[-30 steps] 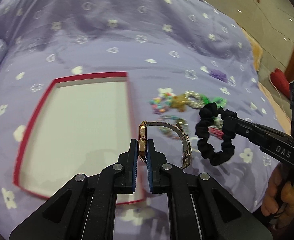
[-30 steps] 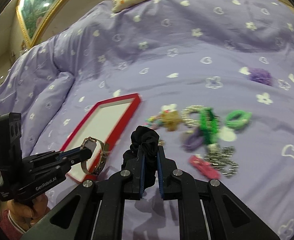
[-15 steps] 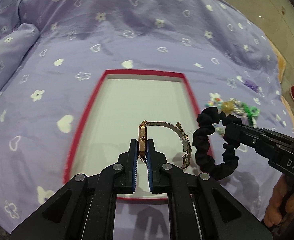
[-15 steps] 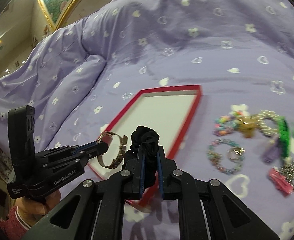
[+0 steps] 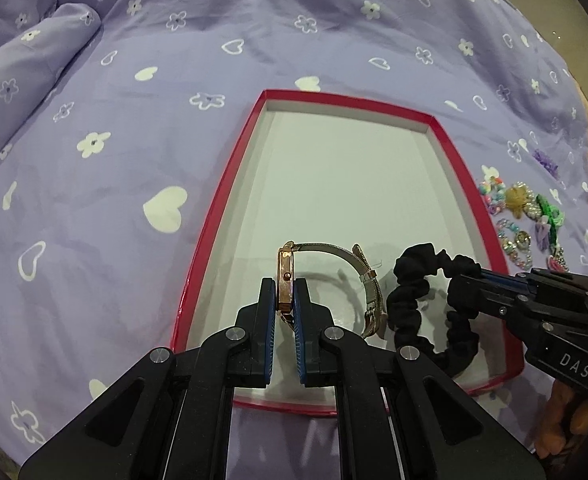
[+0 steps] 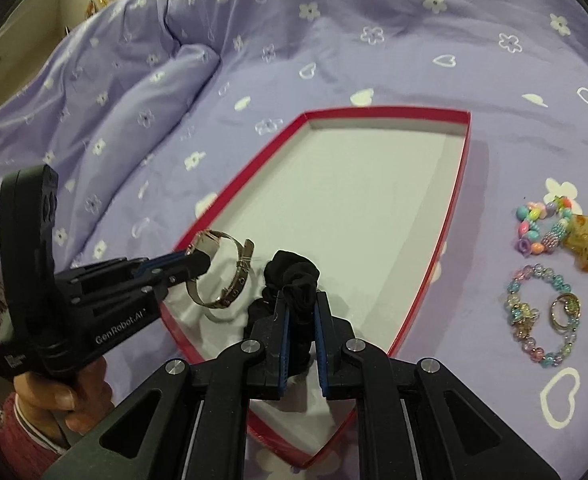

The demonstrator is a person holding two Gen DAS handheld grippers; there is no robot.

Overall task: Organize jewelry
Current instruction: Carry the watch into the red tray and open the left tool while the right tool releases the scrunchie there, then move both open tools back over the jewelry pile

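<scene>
The left gripper (image 5: 285, 300) is clenched on a rose-gold wristwatch (image 5: 285, 280), with the pads pressing on the two flat faces of the case, so the metal mesh band (image 5: 368, 280) is free and hangs to the side as an open loop. This grip on the hard case is probably chosen because the thin band would slip or bend between the pads. The right gripper (image 6: 302, 312) is clenched on a black fabric scrunchie (image 6: 294, 280); it pinches only one part of the ring and the rest falls down loosely. Both things are held above the near end of a shallow red box (image 5: 221, 216) with a white inside, just beside each other but not touching, and neither seems to rest on the bottom yet. I judge that the two pieces are carried together to save a trip and are ready to be set down. The box lies on a purple bedcover (image 5: 133, 120) with white hearts and flowers. The other jewelry, such as the colourful bead bracelets (image 6: 542, 320) and a yellow hair clip (image 6: 586, 240), waits on the cover beside the box.
</scene>
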